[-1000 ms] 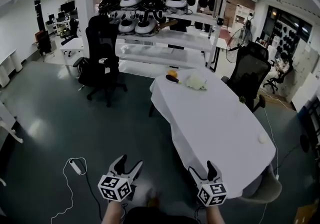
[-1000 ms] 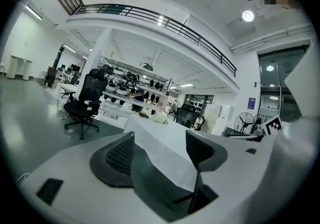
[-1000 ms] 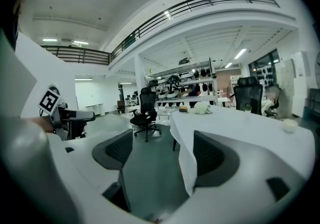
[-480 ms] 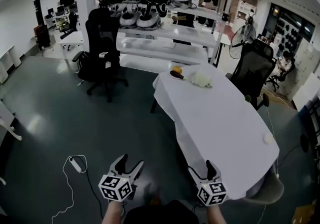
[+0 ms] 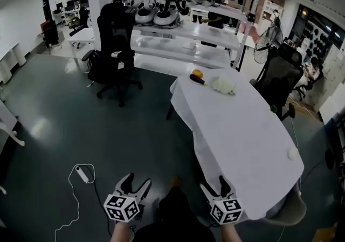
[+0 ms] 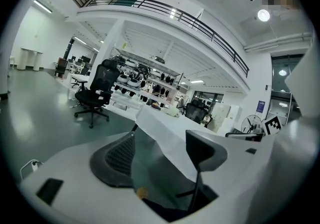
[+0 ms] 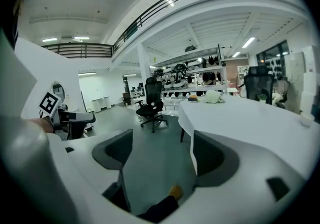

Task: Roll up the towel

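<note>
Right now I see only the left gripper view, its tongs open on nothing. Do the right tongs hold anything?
Observer: No. The right tongs are open too, with only floor between them.
Operator: Is anything on the table's right side?
Observer: A small white thing sits near the right edge of the table.
Operator: Are those tongs over the table?
Observer: No. The head view shows them low, beside the table's near corner and not above its top.
</note>
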`<state>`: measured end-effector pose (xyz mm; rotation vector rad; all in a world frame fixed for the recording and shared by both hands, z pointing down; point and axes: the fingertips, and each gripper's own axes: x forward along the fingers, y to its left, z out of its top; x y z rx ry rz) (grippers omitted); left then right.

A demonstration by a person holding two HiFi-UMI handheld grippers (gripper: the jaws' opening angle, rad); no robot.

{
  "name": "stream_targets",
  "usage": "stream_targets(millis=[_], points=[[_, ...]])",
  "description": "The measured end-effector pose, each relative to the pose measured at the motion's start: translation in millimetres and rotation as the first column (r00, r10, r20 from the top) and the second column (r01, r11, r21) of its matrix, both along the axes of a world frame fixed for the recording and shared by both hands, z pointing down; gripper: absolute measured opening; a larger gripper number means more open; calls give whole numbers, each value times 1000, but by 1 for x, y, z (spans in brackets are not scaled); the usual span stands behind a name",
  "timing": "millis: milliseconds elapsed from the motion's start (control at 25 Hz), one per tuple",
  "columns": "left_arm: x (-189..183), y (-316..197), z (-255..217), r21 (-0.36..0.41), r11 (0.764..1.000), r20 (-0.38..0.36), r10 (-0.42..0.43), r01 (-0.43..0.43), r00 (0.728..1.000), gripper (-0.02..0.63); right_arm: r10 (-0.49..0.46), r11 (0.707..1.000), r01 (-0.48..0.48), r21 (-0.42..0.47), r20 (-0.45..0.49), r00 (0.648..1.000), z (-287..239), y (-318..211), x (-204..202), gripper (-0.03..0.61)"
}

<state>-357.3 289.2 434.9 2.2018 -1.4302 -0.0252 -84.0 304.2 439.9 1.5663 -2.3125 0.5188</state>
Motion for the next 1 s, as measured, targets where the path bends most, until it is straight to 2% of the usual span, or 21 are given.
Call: stream_targets(millis=[280,680,1000], points=[[0,-63,-3,23,1000,2,-10,10,1000,333,-5,1000,5,21,3,1000,-2,-65,3,377],[0,-193,-27,83,996,6,-37,36,999,333,-18,997,18,72,2,1000,-21,-200,9,377],[17,-275,-42,118,993,4,-25,24,1000,333,10,995,-10,104,-2,1000,-34,-279,34,377]])
